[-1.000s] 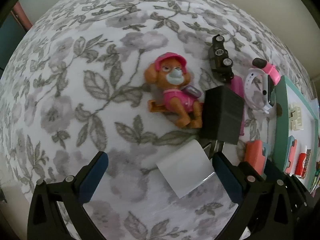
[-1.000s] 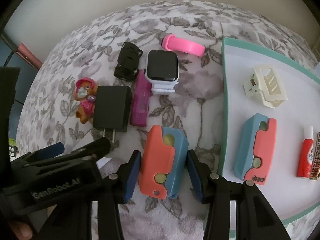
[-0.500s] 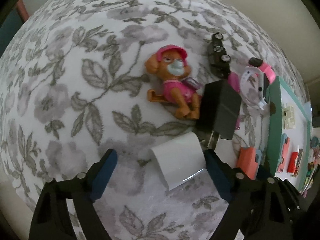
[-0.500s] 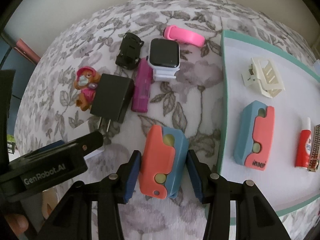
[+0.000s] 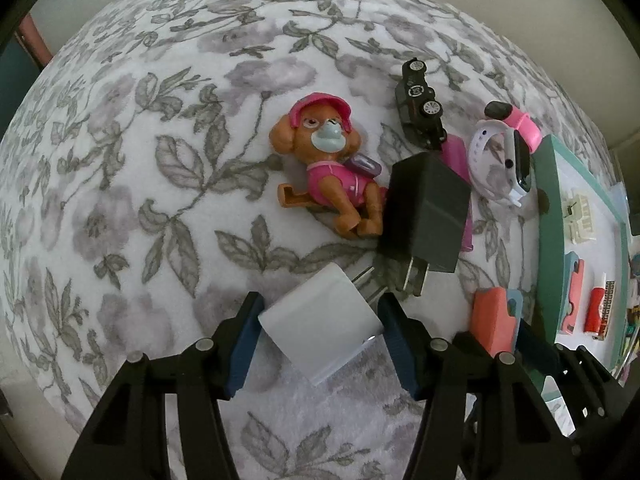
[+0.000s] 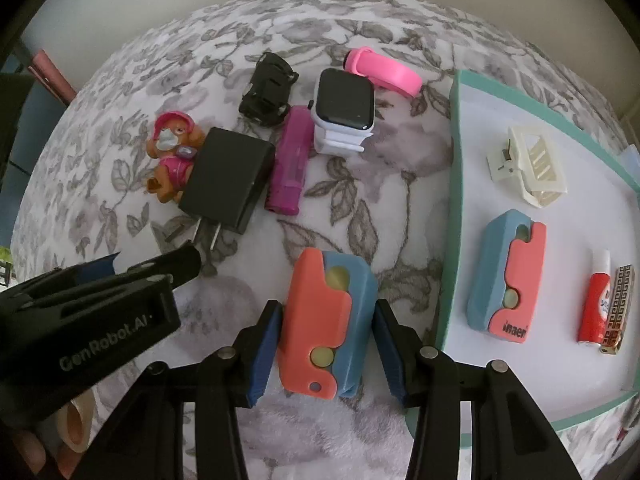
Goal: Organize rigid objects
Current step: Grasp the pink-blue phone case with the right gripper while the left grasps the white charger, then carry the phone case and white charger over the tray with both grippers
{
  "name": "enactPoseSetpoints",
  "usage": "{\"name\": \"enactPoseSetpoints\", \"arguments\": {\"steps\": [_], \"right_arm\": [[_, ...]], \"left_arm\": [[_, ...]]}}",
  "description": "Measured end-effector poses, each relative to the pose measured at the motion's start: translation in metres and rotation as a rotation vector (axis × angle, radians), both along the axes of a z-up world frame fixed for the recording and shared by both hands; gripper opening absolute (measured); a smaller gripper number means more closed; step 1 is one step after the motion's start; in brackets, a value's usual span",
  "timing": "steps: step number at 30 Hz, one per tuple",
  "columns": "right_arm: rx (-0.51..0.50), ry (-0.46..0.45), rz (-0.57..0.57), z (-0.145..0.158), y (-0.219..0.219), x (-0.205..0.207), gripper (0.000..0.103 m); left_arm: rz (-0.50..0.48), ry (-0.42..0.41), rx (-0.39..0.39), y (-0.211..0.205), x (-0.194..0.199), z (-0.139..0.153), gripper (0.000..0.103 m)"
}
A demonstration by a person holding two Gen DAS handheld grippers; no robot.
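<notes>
Left wrist: left gripper [image 5: 320, 316] jaws closing around white charger [image 5: 324, 324]; right gripper [image 6: 326, 344] clamps coral-blue case [image 6: 326, 320]

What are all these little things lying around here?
white charger: 1, white, between left gripper's closing fingers
black charger: 1, black, on blanket
dog figure: 1, pink-brown, beside black charger
toy car: 1, black
purple case: 1
smartwatch: 1, white
pink band: 1
coral-blue boxes: 2, one in right gripper, one on tray
tray: 1, teal-rimmed
hair clip: 1, cream
red tube: 1
left gripper
right gripper
</notes>
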State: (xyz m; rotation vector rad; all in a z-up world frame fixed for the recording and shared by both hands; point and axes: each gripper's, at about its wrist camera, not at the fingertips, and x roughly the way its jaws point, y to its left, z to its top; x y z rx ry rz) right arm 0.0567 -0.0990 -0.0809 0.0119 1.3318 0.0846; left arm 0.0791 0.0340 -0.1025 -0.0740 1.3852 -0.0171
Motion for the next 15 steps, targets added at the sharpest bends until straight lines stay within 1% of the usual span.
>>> {"name": "enactPoseSetpoints", "arguments": {"steps": [1,2,6,12,15], "right_arm": [[-0.006,-0.002,0.004,0.000,0.001,0.000,0.049],[-0.020,-0.004,0.011,-0.001,0.003,-0.001,0.049],[-0.070,-0.012,0.037,-0.003,0.013,-0.003,0.049],[-0.067,-0.009,0.034,-0.006,0.016,-0.005,0.048],[-0.051,-0.013,0.035,-0.003,0.014,-0.005,0.048]], "left_arm": [[0.001,-0.001,-0.001,-0.002,0.000,-0.001,0.061],[0.005,-0.001,-0.003,-0.016,0.003,0.002,0.061],[0.022,-0.003,-0.019,-0.016,-0.003,0.004,0.061],[0.038,-0.014,-0.040,-0.009,-0.009,0.012,0.060],[0.043,-0.025,-0.045,-0.007,-0.010,0.018,0.060]]}}
